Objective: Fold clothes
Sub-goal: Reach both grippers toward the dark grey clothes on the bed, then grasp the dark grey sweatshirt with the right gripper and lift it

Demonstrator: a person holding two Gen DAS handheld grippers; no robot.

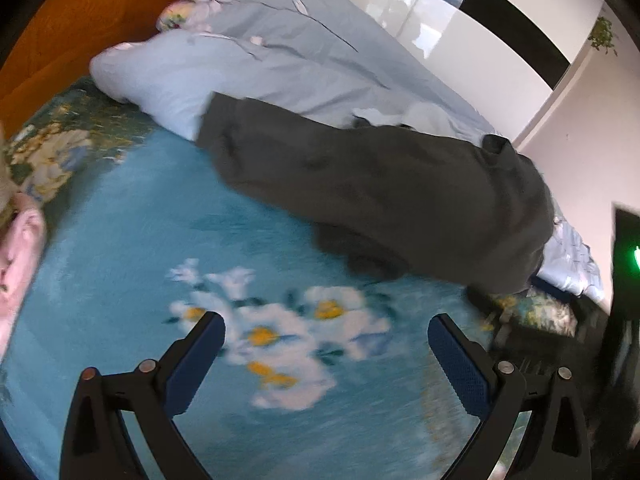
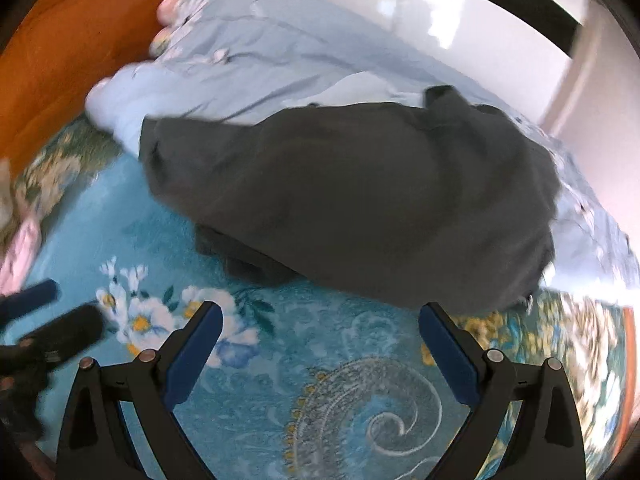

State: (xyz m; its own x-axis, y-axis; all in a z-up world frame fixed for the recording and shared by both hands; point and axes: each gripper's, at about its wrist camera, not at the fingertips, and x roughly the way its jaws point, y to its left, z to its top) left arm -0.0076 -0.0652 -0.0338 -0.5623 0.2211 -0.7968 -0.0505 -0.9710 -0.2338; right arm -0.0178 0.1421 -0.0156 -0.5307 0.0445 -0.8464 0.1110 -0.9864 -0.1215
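Observation:
A dark grey garment (image 1: 384,196) lies spread on the blue floral bedspread (image 1: 132,240), its far edge resting against a pale blue quilt (image 1: 256,64). It also shows in the right wrist view (image 2: 360,200). My left gripper (image 1: 326,332) is open and empty, above the bedspread in front of the garment. My right gripper (image 2: 320,324) is open and empty, just short of the garment's near edge. The left gripper (image 2: 60,320) shows at the left of the right wrist view.
A pink cloth (image 1: 20,252) lies at the left edge of the bed. An orange headboard (image 1: 80,28) stands behind. A white wall (image 1: 480,48) runs along the far side. A dark object with a green light (image 1: 628,264) is at the right.

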